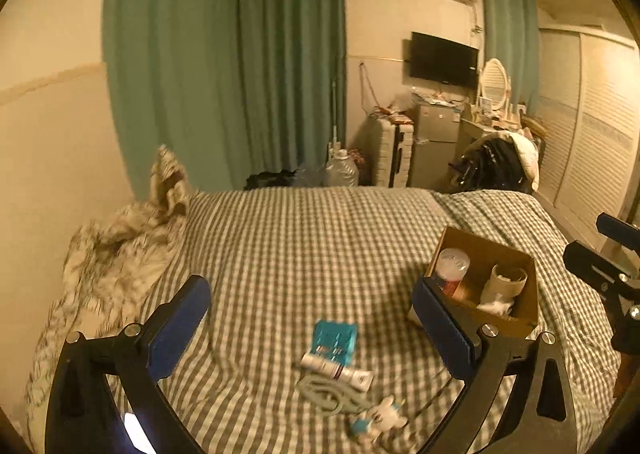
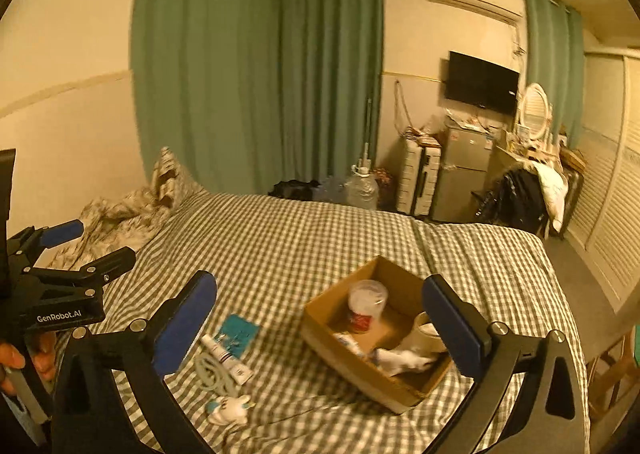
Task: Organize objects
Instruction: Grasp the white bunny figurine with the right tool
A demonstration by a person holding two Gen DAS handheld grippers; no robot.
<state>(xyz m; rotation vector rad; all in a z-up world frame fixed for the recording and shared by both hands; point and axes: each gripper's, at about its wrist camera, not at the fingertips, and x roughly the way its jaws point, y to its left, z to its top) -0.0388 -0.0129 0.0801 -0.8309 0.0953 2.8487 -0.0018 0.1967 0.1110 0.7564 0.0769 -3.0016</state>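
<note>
A cardboard box (image 2: 320, 330) sits on the checked bed; it holds a red-labelled cup (image 2: 366, 302), a pale mug (image 2: 424, 332) and some white items. It also shows in the left wrist view (image 1: 524, 318). Loose on the bed lie a blue packet (image 1: 334, 340), a white tube (image 1: 336, 370), a coiled grey cable (image 1: 328, 394) and a small white-and-blue toy (image 1: 378, 420). My left gripper (image 1: 312, 326) is open and empty above these loose items. My right gripper (image 2: 320, 318) is open and empty above the box's left edge.
A rumpled patterned blanket (image 1: 120, 254) lies at the bed's left against the wall. Beyond the bed's far edge stand a water jug (image 1: 340, 170), a suitcase (image 1: 390, 156), a small fridge (image 1: 434, 142) and a chair with clothes (image 1: 496, 164). Closet doors (image 1: 592, 134) line the right.
</note>
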